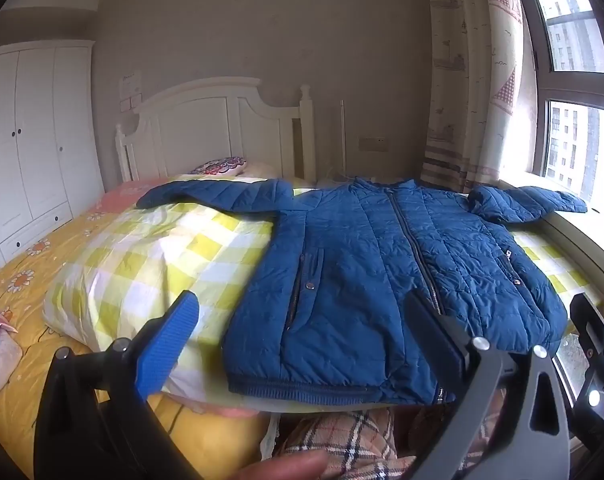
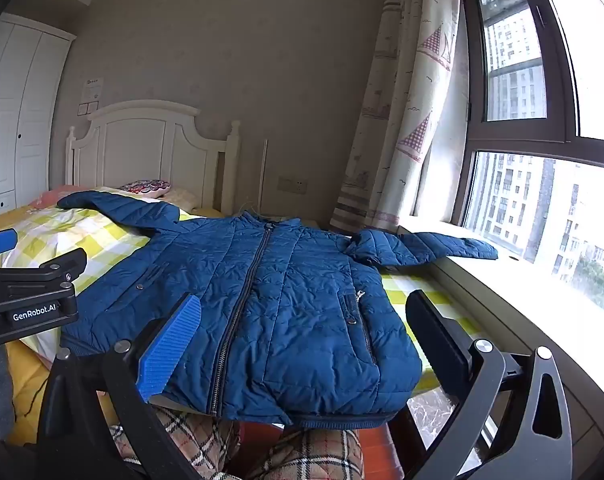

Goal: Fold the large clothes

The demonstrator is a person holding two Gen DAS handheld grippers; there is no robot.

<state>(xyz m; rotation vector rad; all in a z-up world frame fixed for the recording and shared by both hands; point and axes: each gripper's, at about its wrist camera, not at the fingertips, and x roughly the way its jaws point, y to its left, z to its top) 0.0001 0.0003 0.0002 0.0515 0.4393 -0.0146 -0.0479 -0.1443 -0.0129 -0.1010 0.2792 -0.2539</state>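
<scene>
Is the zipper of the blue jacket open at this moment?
No, the zipper runs closed from the hem up to the collar of the jacket, which lies flat on the bed.

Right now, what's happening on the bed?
A person holds a hand-held gripper in each hand over a blue jacket laid flat and zipped on a checked quilt. Both sleeves are spread out, the right one reaching onto the windowsill. The left hand-held gripper and right hand-held gripper are open near the hem, gripping nothing. No fold is made yet.
</scene>
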